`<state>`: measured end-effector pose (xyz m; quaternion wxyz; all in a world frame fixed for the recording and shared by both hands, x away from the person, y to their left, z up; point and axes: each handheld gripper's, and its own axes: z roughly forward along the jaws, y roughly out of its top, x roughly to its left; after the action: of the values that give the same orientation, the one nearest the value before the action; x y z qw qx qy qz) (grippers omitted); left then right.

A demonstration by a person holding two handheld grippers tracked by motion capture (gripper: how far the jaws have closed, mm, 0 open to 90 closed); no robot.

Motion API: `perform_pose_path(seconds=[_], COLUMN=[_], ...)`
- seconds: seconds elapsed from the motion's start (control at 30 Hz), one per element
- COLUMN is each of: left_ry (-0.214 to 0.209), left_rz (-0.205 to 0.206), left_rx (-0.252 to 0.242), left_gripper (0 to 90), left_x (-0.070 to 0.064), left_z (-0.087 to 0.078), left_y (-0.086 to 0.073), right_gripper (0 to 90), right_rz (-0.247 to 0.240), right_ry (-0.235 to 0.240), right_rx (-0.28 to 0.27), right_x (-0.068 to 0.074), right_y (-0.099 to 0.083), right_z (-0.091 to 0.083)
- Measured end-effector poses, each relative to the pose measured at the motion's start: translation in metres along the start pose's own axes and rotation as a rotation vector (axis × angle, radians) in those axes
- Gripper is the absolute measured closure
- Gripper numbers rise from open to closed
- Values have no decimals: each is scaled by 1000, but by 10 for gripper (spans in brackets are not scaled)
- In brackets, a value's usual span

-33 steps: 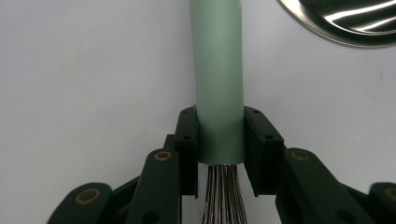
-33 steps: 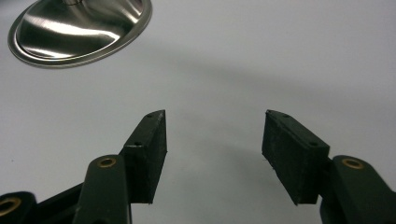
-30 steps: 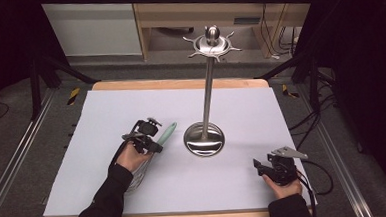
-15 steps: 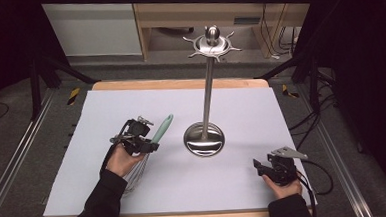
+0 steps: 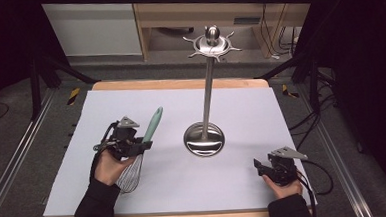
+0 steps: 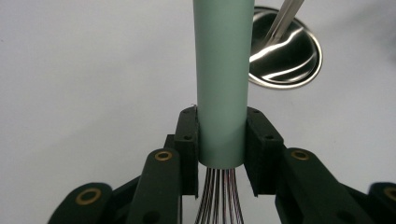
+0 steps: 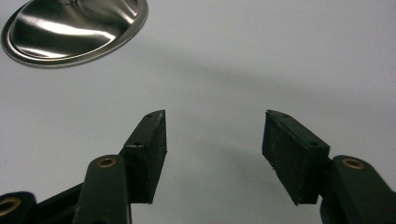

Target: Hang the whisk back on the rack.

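Right now left gripper [image 5: 142, 144] is clamped on the whisk [image 6: 221, 84], jaws pinching the base of its mint-green handle where the wires enter; whisk sits left of the stand [image 5: 204, 138], handle angled up, wire end near the white table [image 5: 261, 105]. Step looks like lift-and-carry. Next move probably calls for raising the handle tip to a hook on the stand's crown. Handle smooth, matte, cylindrical; wires thin steel; stand polished, dished round base. Right gripper [image 7: 212, 156] rests with jaws apart, holding nothing.
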<state>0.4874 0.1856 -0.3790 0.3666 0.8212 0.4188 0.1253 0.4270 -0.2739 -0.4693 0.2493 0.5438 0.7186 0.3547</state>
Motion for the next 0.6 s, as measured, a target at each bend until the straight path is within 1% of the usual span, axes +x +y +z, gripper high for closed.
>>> perform_pose_path(seconds=[0.1,0.17,0.27,0.37,0.43,0.53,0.57,0.6], left_ry=[10,0,-8,-14,-3,-6,-6,-1], left_rz=[-2,0,-13,-22,-23,-32,-32,-27], left_rx=[-49,-85,-133,-162,-175,-203,-203,-219], left_gripper=[685,685,685,685,685,686,685,685], left_x=[2,4,7,9,9,9,9,8], left_z=[-6,-10,-16,-22,-26,-31,-31,-34], left_y=[-4,-8,-14,-19,-20,-21,-21,-22], right_gripper=[403,403,403,403,403,404,404,404], right_rz=[1,-5,2,0,1,3,3,3], right_ry=[2,-1,-1,-1,-1,-4,-4,0], right_rx=[-4,-7,-4,-5,-6,-5,-5,-6], right_x=[0,0,1,0,0,1,1,1], right_y=[0,0,0,0,0,0,0,0], right_z=[0,0,0,0,0,0,0,0])
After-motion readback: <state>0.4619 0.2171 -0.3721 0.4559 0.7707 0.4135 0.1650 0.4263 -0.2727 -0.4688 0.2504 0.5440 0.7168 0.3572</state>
